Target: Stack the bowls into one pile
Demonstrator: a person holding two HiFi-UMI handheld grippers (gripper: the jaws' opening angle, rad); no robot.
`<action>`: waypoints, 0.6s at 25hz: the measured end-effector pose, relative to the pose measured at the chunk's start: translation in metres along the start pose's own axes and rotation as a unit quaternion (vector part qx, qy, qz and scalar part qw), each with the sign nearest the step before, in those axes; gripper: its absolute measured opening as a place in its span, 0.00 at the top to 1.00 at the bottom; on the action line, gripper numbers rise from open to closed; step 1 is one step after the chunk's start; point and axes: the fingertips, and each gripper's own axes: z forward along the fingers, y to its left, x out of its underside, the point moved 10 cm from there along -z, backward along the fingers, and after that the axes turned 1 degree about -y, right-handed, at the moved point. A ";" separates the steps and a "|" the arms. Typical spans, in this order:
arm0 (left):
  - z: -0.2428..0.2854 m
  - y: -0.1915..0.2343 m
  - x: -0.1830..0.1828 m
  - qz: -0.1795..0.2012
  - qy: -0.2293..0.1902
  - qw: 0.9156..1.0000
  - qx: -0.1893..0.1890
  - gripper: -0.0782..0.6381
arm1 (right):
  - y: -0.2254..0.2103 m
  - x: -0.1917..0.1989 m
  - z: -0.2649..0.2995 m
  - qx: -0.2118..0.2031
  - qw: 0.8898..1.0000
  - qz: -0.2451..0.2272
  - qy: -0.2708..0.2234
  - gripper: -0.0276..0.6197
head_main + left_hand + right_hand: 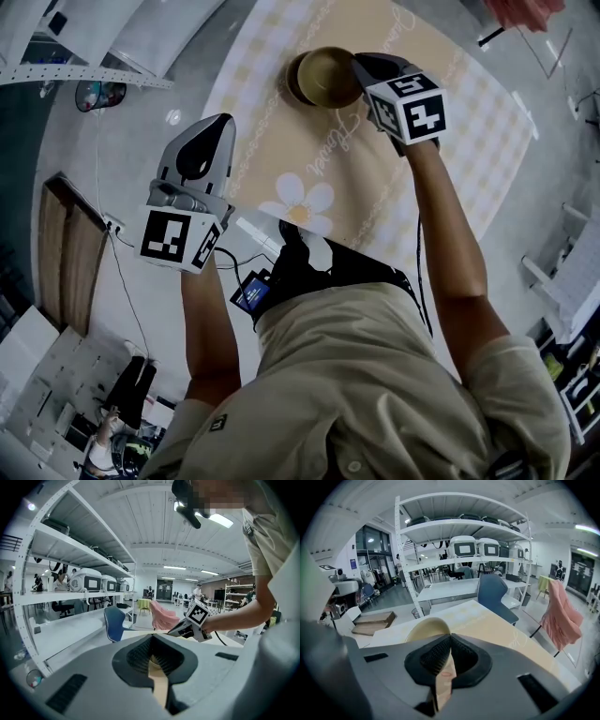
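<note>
A golden bowl (326,75) sits nested in a darker bowl on the checked tablecloth, at the table's far side. My right gripper (360,64) is at that bowl's right rim with its jaws closed together; I cannot tell whether it touches the rim. In the right gripper view the cream-coloured bowl (426,628) shows just beyond the shut jaws, up and to the left. My left gripper (219,124) hangs off the table's left edge, over the floor, shut and empty. From the left gripper view my right gripper (182,629) is seen ahead over the table.
The table (441,159) has a yellow checked cloth with a daisy print (298,199). A blue chair (494,592) and a chair draped in pink cloth (562,616) stand at its far side. White shelf racks (454,541) line the room beyond.
</note>
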 end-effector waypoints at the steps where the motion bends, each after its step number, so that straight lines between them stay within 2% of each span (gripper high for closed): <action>1: -0.001 0.001 0.001 -0.002 0.001 1.000 -0.002 0.88 | 0.001 0.000 0.003 -0.003 1.000 -0.001 0.002 0.94; 15: -0.012 0.010 0.017 -0.018 0.004 1.000 -0.023 0.88 | 0.014 0.004 0.037 -0.017 0.999 -0.019 0.028 0.94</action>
